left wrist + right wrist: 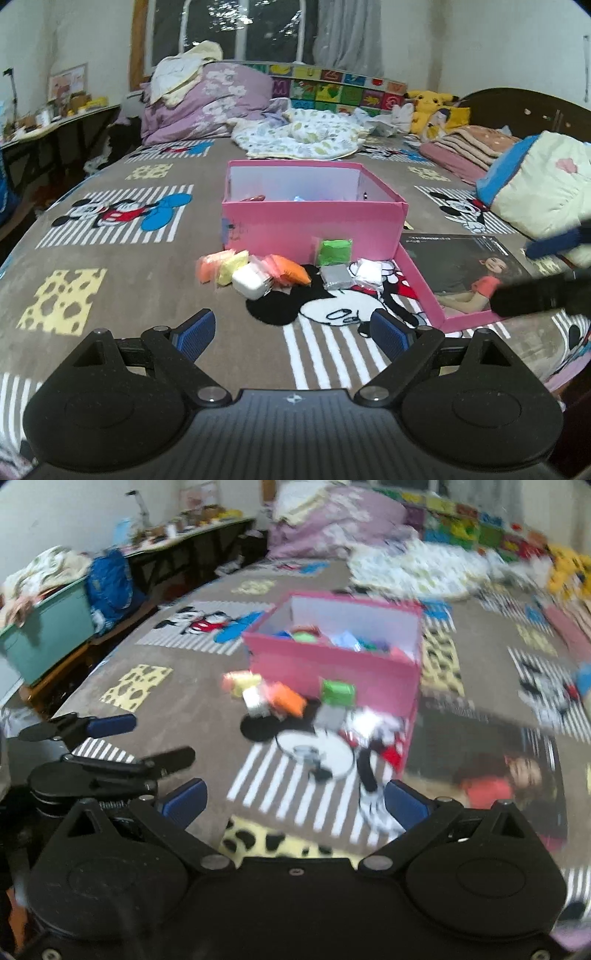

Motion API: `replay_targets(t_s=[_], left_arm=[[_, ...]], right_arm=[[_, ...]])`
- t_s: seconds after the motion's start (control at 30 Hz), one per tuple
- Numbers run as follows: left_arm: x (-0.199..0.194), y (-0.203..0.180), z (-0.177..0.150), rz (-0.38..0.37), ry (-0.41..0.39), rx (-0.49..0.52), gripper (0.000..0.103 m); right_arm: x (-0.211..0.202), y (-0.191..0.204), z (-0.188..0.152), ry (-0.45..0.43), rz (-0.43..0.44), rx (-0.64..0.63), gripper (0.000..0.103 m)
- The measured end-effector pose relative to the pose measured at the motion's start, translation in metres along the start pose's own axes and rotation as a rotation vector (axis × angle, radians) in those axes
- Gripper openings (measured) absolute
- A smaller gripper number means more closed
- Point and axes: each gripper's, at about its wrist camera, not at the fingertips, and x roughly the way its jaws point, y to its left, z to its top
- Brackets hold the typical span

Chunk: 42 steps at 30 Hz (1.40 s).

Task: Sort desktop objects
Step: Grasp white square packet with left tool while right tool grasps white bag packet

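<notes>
On the bed: my two pairs of tongs hover over a Mickey-print blanket [110, 295], near side of the clutter.
Left tongs [291, 328]: spread wide, blue pads [195, 328] far apart, nothing between them, touching nothing.
Right tongs [295, 805]: spread wide too, holding nothing; this view is motion-blurred, and my left tongs show at its left edge.
Pink box [314, 225]: open-topped, far of the packets, centre of the blanket; some coloured bits lie inside.
Box lid [465, 277]: lies flat, right of the packets, a printed picture of a girl inside it.
Clay packets: loose on the blanket, just near of the box front.
Left cluster: orange-and-yellow packets [221, 269], white packet [249, 282], orange packet [290, 273], all touching.
Right cluster: green packet [334, 251] leaning on the box front, grey packet [336, 277] and white pouch [369, 273] just near of it.
</notes>
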Motion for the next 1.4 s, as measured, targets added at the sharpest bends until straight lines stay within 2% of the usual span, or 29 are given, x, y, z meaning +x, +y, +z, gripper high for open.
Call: replay_targets(t_s=[0.1, 0.2, 0.3, 0.43, 0.6, 0.7, 0.83, 0.9, 0.93, 1.03, 1.1, 1.13, 1.27, 1.4], left_arm=[[0.012, 0.003, 0.001, -0.012, 0.023, 0.017, 0.091], [0.025, 0.007, 0.002, -0.019, 0.031, 0.02, 0.091], [0.038, 0.012, 0.003, 0.007, 0.017, 0.02, 0.091], [0.056, 0.024, 0.008, 0.003, 0.002, -0.016, 0.091], [0.082, 0.038, 0.015, -0.018, -0.02, -0.066, 0.091], [0.098, 0.046, 0.02, -0.029, -0.035, -0.095, 0.091], [0.12, 0.049, 0.024, -0.05, -0.06, -0.113, 0.09], [0.128, 0.049, 0.02, -0.053, -0.05, -0.08, 0.075], [0.133, 0.048, 0.019, -0.055, -0.045, -0.064, 0.073], [0.145, 0.047, 0.014, -0.06, -0.03, -0.015, 0.072], [0.154, 0.047, 0.011, -0.063, -0.02, 0.017, 0.066], [0.158, 0.046, 0.009, -0.065, -0.015, 0.033, 0.066], [0.175, 0.046, 0.003, -0.07, 0.003, 0.094, 0.066], [0.186, 0.048, 0.003, -0.062, 0.01, 0.111, 0.066]], right_arm=[[0.015, -0.006, 0.017, 0.061, 0.05, -0.095, 0.102], [0.032, -0.018, 0.034, 0.098, 0.096, -0.118, 0.102], [0.053, -0.027, 0.05, 0.134, 0.146, -0.16, 0.102], [0.081, -0.033, 0.06, 0.128, 0.166, -0.24, 0.102], [0.116, -0.041, 0.06, 0.116, 0.174, -0.254, 0.102], [0.132, -0.043, 0.058, 0.096, 0.17, -0.311, 0.102], [0.16, -0.049, 0.053, 0.122, 0.156, -0.353, 0.102], [0.171, -0.052, 0.05, 0.132, 0.15, -0.374, 0.102], [0.177, -0.054, 0.049, 0.135, 0.143, -0.389, 0.101], [0.19, -0.061, 0.047, 0.149, 0.132, -0.394, 0.094], [0.196, -0.066, 0.046, 0.154, 0.132, -0.39, 0.078], [0.199, -0.067, 0.045, 0.153, 0.132, -0.393, 0.076], [0.206, -0.069, 0.042, 0.134, 0.113, -0.415, 0.076], [0.21, -0.074, 0.042, 0.112, 0.096, -0.413, 0.076]])
